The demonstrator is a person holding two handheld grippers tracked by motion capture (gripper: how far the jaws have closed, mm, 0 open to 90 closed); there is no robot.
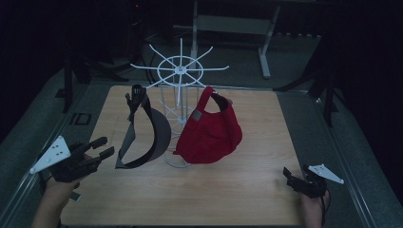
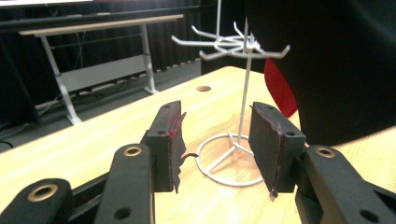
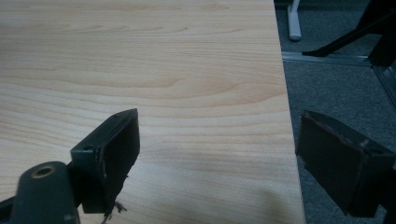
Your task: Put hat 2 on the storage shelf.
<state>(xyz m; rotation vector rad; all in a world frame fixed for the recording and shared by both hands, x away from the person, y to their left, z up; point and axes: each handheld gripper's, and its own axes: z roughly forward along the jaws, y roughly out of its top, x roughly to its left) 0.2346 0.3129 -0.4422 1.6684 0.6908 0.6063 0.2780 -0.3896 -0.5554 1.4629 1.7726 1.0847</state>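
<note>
The dark visor (image 1: 142, 135) hangs on the left side of the white wire rack (image 1: 179, 71), its strap hooked over an arm and its curved brim hanging low, just above the worktop (image 1: 228, 185). Just to its right on the same rack hangs the red cap (image 1: 209, 130); whether the two touch I cannot tell. The rack's ring base (image 2: 229, 161) stands on the worktop a little left of centre, about midway between the near and far edges.

The left tool (image 1: 97, 151) sits at the near left, over the worktop's left edge, its jaws parted with nothing between them and pointing right toward the visor — bare wood lies between it and the brim. In the left gripper view the rack's stem and base show through the gap between the jaws, and a sliver of red shows beside a dark shape at the right.

The right tool (image 1: 292, 178) rests at the near right corner, well apart from the rack, jaws spread wide and empty. In the right gripper view one jaw is over the wood, the other out past the worktop's right edge, above grey floor (image 3: 336, 84).

The near half of the worktop is open wood from left to right.
</note>
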